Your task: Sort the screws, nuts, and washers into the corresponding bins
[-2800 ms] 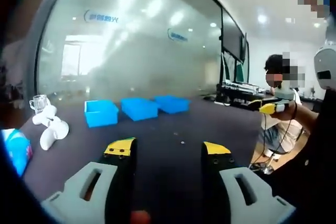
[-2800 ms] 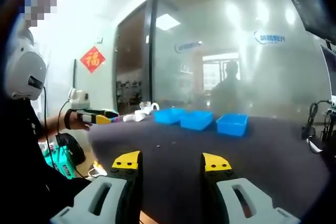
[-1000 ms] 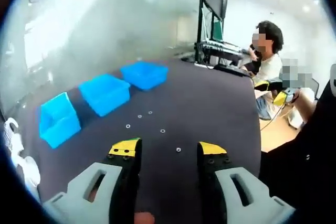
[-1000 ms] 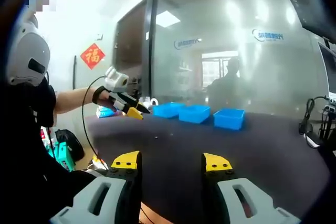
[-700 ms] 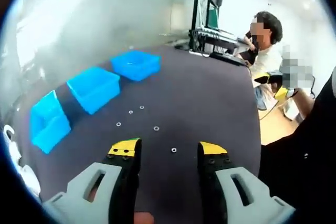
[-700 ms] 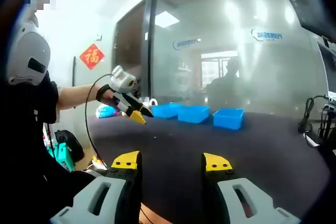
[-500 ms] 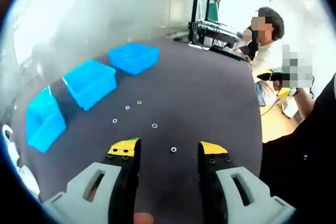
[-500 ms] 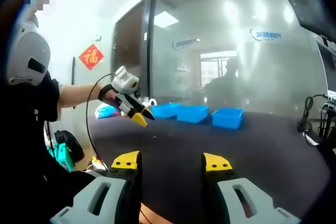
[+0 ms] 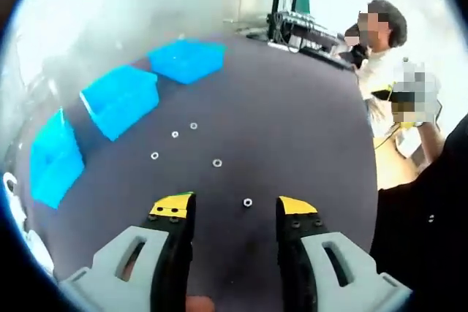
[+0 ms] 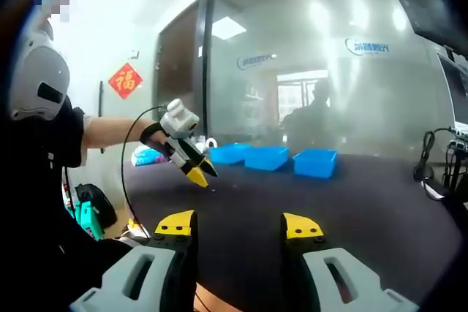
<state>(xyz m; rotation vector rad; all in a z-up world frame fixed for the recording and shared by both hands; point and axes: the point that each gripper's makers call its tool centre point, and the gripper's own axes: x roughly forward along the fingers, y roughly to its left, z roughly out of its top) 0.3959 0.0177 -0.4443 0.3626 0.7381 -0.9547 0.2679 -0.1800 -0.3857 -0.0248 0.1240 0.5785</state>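
Several small metal nuts and washers lie loose on the dark table (image 9: 307,129). One small ring-shaped part (image 9: 248,202) sits just ahead of my left gripper (image 9: 234,207), between its open jaws; another (image 9: 217,163) lies a little further on. Three blue bins (image 9: 189,60) (image 9: 121,99) (image 9: 51,158) stand in a row beyond the parts. In the right gripper view, the left gripper (image 10: 201,173) points down at the table, held in a person's hand, with the blue bins (image 10: 267,157) behind it. My right gripper (image 10: 240,224) hovers open and empty over the near table edge.
A seated person (image 9: 376,42) and desk equipment are past the table's far right edge. A frosted glass wall (image 10: 307,71) runs behind the bins. White and teal objects (image 10: 146,155) lie at the table's far left corner.
The left gripper has dropped and tilted towards the loose parts; one small part now lies between its jaws. The right gripper has stayed put.
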